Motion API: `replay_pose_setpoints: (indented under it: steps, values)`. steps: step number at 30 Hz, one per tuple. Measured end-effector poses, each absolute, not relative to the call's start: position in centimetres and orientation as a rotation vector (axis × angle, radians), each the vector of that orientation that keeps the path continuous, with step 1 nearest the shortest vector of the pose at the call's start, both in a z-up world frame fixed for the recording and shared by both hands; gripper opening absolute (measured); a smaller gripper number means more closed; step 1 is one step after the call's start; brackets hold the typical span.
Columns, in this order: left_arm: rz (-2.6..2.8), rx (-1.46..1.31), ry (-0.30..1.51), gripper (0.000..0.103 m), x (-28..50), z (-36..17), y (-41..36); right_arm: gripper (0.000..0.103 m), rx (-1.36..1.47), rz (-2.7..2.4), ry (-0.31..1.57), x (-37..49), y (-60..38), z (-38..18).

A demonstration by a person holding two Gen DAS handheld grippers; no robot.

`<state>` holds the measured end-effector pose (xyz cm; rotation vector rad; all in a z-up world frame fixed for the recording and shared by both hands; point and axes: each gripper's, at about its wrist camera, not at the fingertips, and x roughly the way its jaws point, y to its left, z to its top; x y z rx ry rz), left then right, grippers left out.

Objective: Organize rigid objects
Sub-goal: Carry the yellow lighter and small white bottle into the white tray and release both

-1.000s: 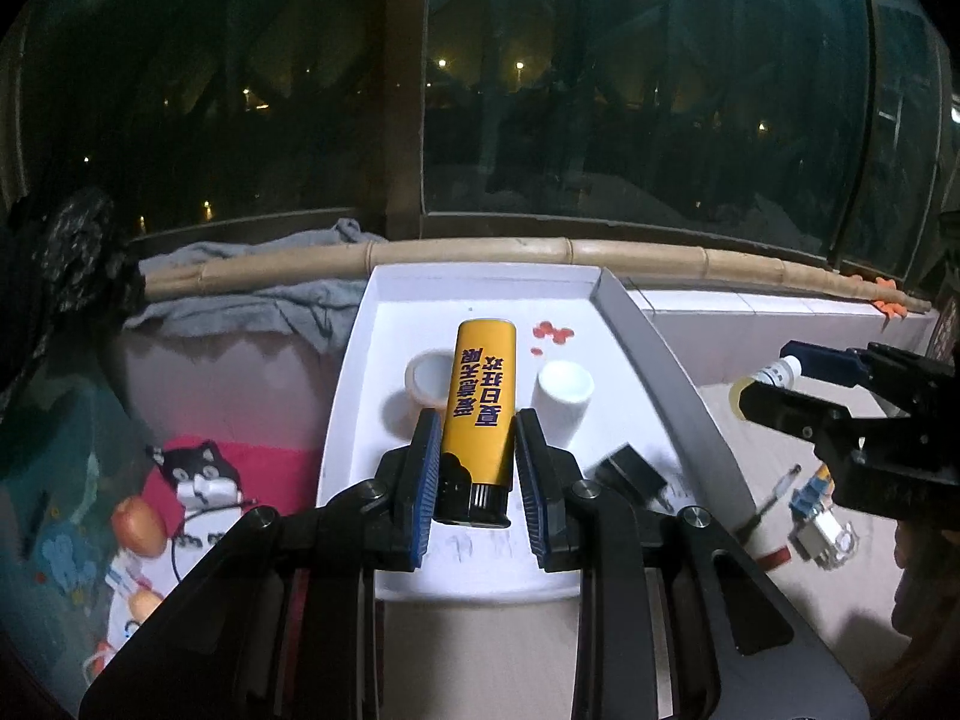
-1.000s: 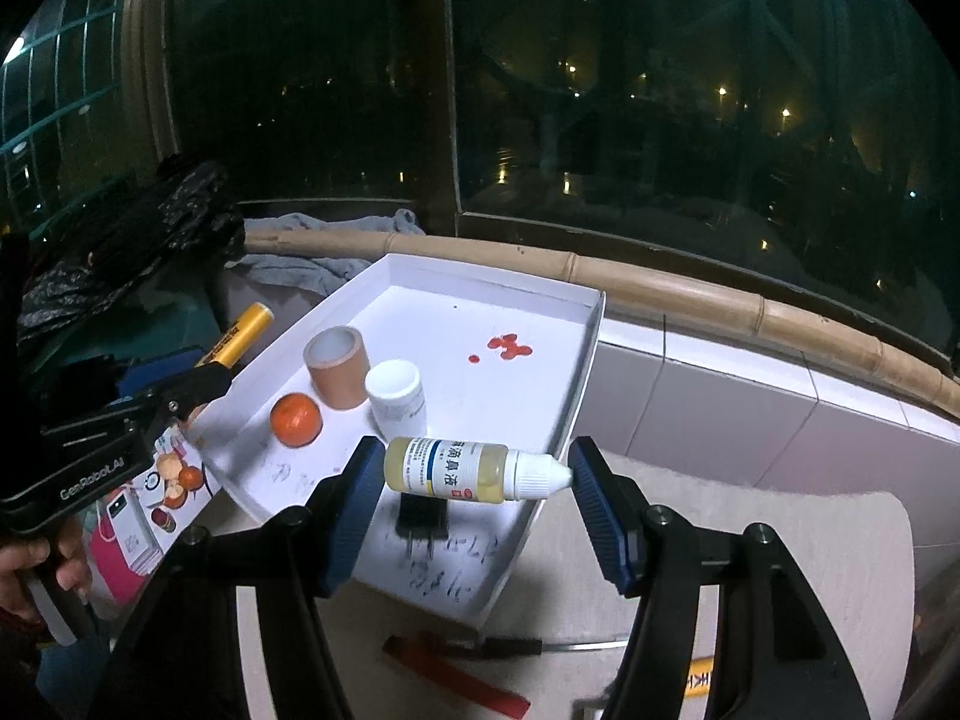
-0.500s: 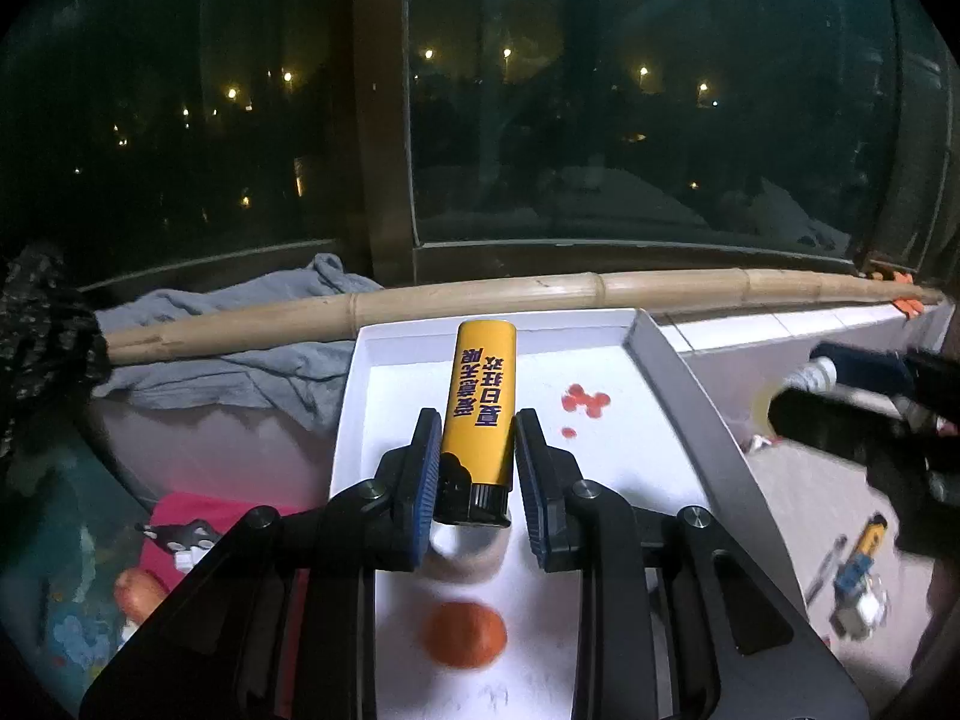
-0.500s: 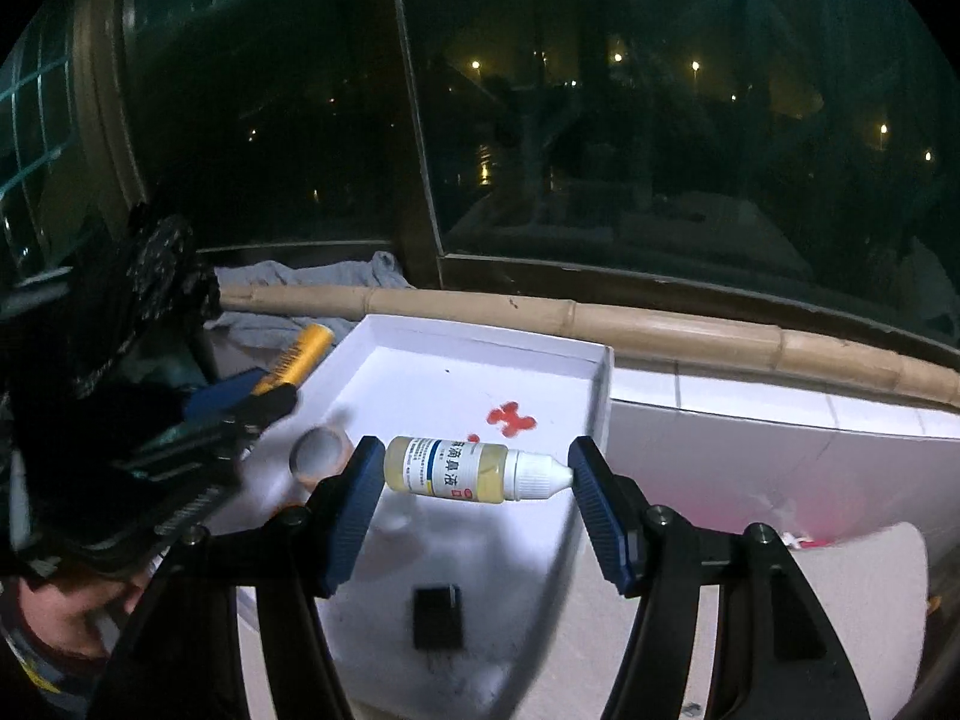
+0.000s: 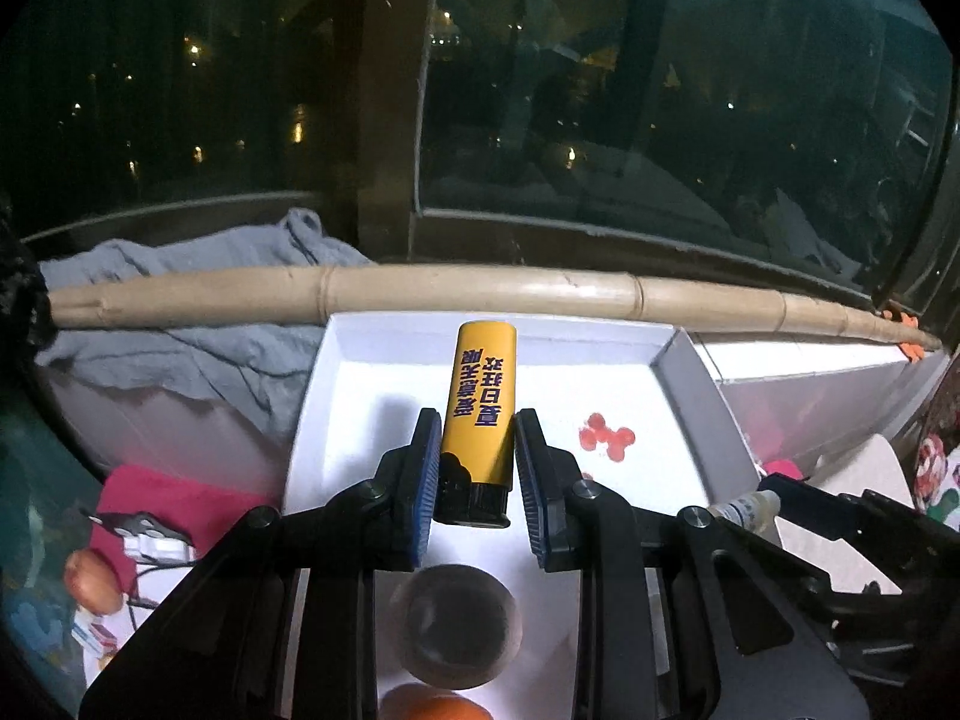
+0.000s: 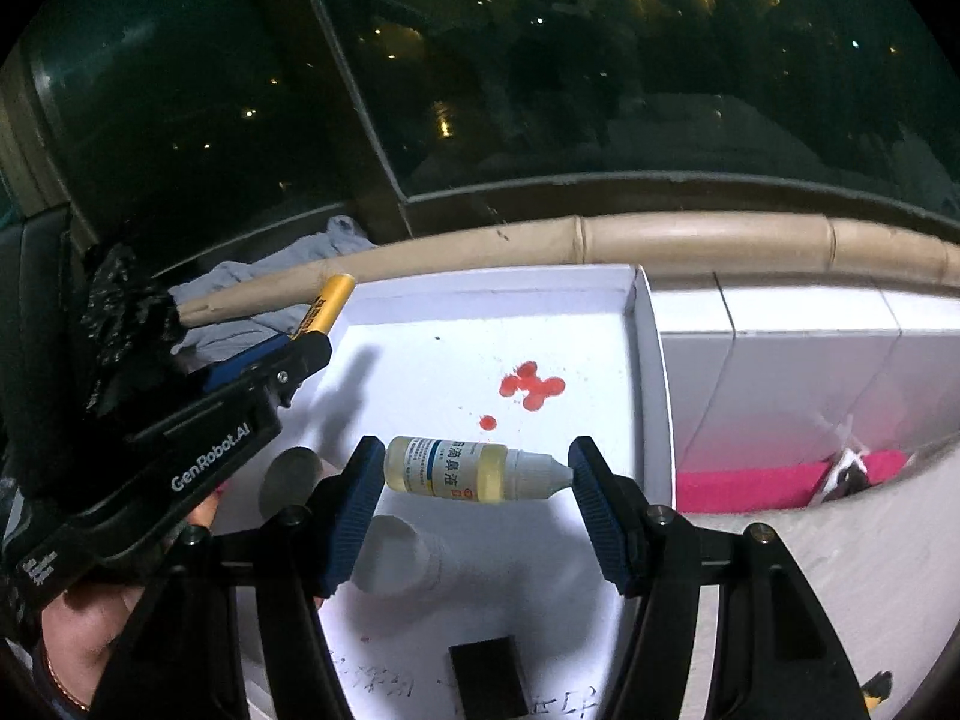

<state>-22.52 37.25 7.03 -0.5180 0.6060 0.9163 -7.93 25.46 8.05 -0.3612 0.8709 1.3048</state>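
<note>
Left wrist view. The left tool [image 5: 474, 468] is clamped narrowly on a yellow lighter [image 5: 480, 414], gripped by its lower body with the black head toward the camera and the long body projecting forward past the pads. This end-on hold leaves most of the lighter free, which would suit laying it down flat. The lighter hangs over the far half of the white tray [image 5: 678, 354], near its back wall and clear of the red spots [image 5: 606, 437] on the tray floor. A brown cylinder [image 5: 455, 624] and an orange ball [image 5: 429, 708] lie in the tray beneath the tool. The tool slopes downward toward the tray.

Right wrist view. The right tool [image 6: 477, 471] stands at a medium width, closed on a small dropper bottle [image 6: 474, 469] held crosswise, base against the left pad and nozzle tip against the right. Gripping it lengthwise keeps the bottle level for setting down on its side. It is above the tray's middle, over a white capped bottle [image 6: 396, 555] and short of a black block [image 6: 489, 672]. The left tool enters from the left, carried by a hand [image 6: 90, 618], its lighter above the tray's left rim. Both tools tilt downward, apparently for release.
</note>
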Motion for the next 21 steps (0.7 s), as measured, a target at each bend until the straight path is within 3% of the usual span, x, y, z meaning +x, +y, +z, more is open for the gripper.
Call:
replay_pose_setpoints:
  steps: [19, 20, 21]
  values:
    - [0.955, -0.560, 0.589, 0.024, -23.3, 6.4, 36.7, 0.064, -0.283, 1.267, 0.976, -6.7, 25.4, 6.5]
    - [0.957, -0.580, 0.581, 0.026, -23.6, 6.5, 36.8, 0.064, -0.271, 1.275, 0.984, -6.5, 25.3, 6.5]
    - [0.953, -0.592, 0.575, 0.034, -23.9, 6.6, 36.8, 0.066, -0.250, 1.284, 1.001, -6.1, 25.2, 6.5]
